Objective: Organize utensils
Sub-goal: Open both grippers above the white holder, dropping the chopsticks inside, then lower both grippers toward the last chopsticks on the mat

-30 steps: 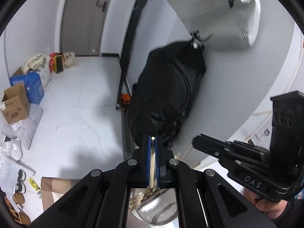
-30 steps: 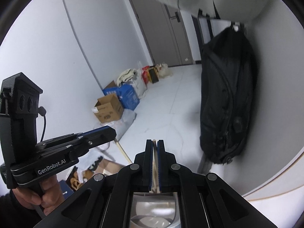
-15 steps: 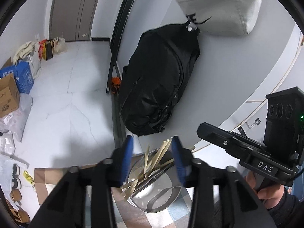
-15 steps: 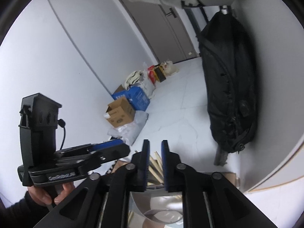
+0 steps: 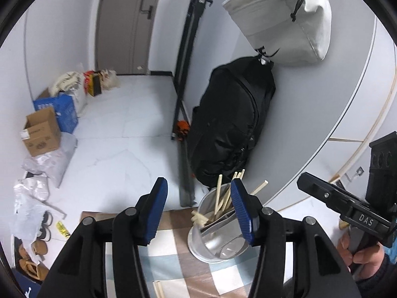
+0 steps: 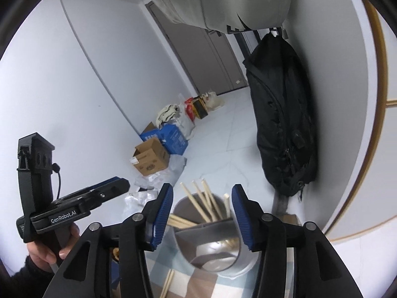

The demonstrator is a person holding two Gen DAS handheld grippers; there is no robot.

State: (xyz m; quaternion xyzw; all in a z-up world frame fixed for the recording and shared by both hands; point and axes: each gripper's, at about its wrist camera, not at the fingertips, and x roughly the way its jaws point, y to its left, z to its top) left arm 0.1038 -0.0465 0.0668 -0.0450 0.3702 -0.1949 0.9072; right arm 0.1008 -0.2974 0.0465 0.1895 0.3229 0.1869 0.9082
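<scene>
A shiny metal utensil holder (image 5: 218,238) (image 6: 215,245) stands on the checked tablecloth (image 5: 173,255), with several wooden chopsticks (image 5: 223,198) (image 6: 203,203) leaning in it. My left gripper (image 5: 199,186) hovers just before and above the holder, its jaws opening, and the pads touch nothing. My right gripper (image 6: 203,190) frames the holder from the other side, jaws also opening, with the chopsticks standing free beyond them. Each gripper shows in the other's view, held by a hand: the right gripper (image 5: 305,181), the left gripper (image 6: 122,183).
Loose chopsticks (image 6: 167,283) (image 5: 158,289) lie on the cloth near the front edge. A black backpack (image 5: 230,124) and a white bag (image 5: 285,17) hang on the wall behind the table. Cardboard boxes (image 5: 42,131) and bags sit on the floor at the left.
Both grippers were shut on a chopstick each over the holder. Both have opened and drawn back, and the chopsticks now stand in the holder.
</scene>
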